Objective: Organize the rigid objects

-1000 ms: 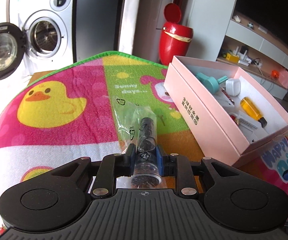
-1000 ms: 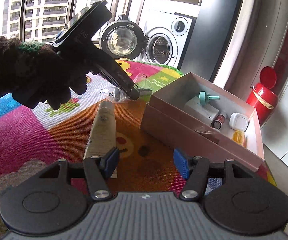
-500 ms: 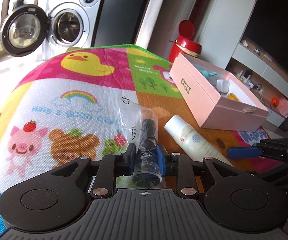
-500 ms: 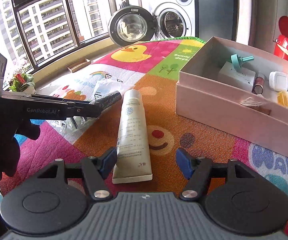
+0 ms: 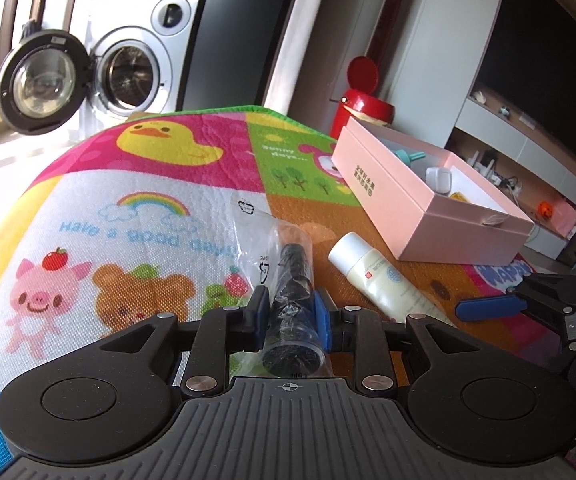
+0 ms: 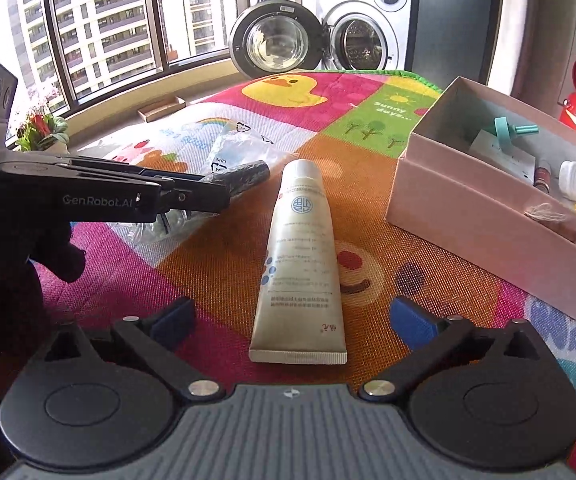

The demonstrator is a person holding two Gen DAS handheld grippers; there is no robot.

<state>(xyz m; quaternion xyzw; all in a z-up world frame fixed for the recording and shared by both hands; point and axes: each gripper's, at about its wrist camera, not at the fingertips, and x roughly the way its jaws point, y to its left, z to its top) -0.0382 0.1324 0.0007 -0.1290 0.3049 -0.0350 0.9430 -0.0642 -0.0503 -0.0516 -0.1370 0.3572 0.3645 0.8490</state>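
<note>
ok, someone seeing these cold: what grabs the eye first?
The loud cartoon play mat under everything. Then the cream tube lying between the opening fingers of the right gripper, and the left gripper clamped on a bagged black cylinder. The pink box sits at right.

A pink box (image 6: 480, 216) and cream tube (image 6: 300, 256) sit on a cartoon-printed mat (image 6: 216, 256) — orange, magenta, green.

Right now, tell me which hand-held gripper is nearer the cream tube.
Right. The right hand-held gripper, jaws opening, sits just short of the cream tube, its crimped end near the gap. The left hand-held gripper is off beside the tube's cap, shut on a bagged black cylinder.
</note>
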